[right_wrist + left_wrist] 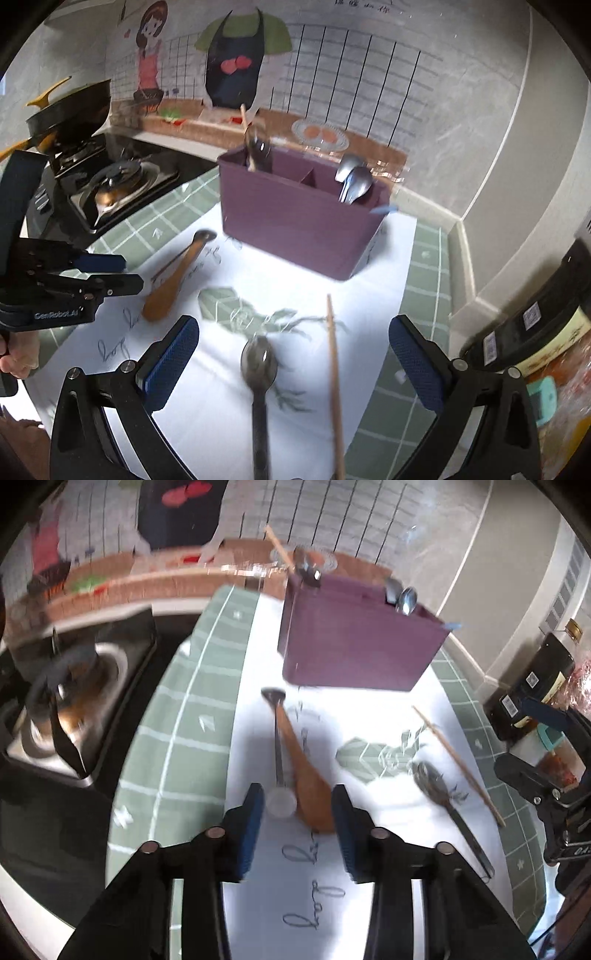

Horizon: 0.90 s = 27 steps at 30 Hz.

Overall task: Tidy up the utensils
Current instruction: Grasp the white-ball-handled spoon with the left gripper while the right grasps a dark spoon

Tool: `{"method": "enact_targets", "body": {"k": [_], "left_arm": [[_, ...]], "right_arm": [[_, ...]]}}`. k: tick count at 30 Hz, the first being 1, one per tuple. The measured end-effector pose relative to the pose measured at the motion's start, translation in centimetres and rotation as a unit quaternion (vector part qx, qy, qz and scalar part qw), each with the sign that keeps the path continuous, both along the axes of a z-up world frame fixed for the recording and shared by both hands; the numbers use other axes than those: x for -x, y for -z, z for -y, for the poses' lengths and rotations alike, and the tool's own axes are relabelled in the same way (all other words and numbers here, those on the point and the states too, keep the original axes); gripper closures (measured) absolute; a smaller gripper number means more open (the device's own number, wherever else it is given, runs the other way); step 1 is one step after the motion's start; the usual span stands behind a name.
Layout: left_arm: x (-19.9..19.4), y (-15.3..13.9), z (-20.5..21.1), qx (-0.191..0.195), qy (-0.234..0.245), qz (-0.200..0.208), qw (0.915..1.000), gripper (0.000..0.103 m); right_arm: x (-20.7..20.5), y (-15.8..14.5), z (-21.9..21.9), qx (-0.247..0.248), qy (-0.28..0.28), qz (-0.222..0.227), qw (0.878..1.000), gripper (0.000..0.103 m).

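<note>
Green-tiled counter (424, 258) carries a white paper sheet (258, 288), with a purple caddy (295, 221) at twelve o'clock already holding spoons. Left gripper (298, 823) tilts down, jaws apart around a wooden spoon (306, 775) and metal utensil (279, 753). Right gripper (291, 362) gapes wide over a dark spoon (258, 362) and chopstick (334, 369).

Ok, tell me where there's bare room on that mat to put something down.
Free: the white mat between the purple caddy and the dark spoon, and between that spoon and the wooden spoon. Crowded: the right side, where the chopstick lies close beside the dark spoon.
</note>
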<state>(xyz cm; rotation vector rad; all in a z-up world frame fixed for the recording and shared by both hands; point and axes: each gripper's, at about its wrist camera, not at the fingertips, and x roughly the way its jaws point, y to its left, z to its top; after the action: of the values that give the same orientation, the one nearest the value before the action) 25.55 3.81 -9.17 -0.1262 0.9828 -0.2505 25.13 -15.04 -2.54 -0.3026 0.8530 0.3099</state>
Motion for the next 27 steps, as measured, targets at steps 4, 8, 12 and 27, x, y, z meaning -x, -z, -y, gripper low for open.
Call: {"method": "enact_targets", "body": {"k": [4,8,12,27], "left_arm": [[-0.1,1.0,-0.3,0.002,-0.015,-0.009,0.9999,0.065],[-0.5,1.6,-0.2,-0.003,-0.019,-0.013,0.9997,0.065],[-1.2,2.5,-0.2,0.001,-0.021,-0.026,0.9994,0.071],[0.0,0.2,-0.5,-0.014,-0.027,0.025,0.9992,0.081]], "right_arm": [[0.4,1.4,0.5,0.001,0.011,-0.016,1.0,0.001],[0.1,2.6,1.9,-0.033,0.039,-0.051,0.997,0.001],[-0.2,3.6,2.5,-0.041,0.056,-0.07,0.995,0.006],[-2.5,7.8,-2.3,-0.004,0.012,-0.136,0.991,0.038]]}}
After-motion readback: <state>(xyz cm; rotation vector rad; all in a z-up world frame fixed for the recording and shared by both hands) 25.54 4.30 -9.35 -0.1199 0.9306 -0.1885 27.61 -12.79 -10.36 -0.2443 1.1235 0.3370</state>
